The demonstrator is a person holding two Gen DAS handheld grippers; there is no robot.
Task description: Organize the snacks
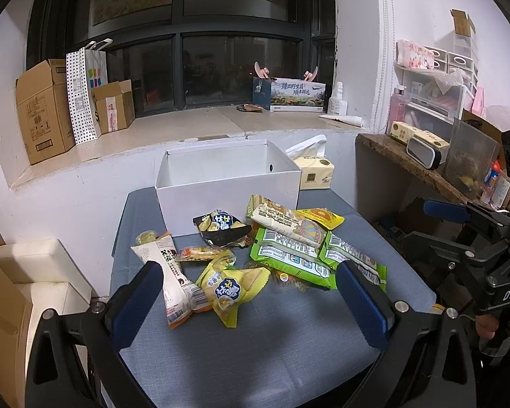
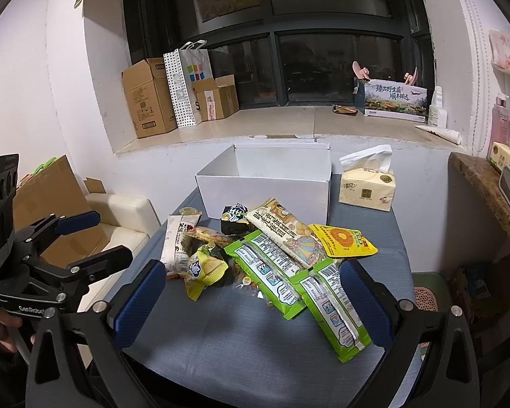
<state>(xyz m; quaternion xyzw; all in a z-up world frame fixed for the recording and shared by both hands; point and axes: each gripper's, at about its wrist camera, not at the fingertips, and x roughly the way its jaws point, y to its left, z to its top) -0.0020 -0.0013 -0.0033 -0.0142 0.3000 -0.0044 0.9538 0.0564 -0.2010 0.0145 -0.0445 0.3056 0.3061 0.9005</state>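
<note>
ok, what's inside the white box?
Nothing visible in the white box: only bare inner walls show. Its floor is hidden behind the front wall, so low contents can't be ruled out. Snacks lie outside.

Snack packets [image 1: 255, 255] piled on surface [image 1: 255, 333], directly before open box [image 1: 226, 176]. Tissue pack [image 2: 365, 187] right of box. Cardboard boxes [image 1: 44, 108] on windowsill [image 1: 187, 125] behind, left.
</note>
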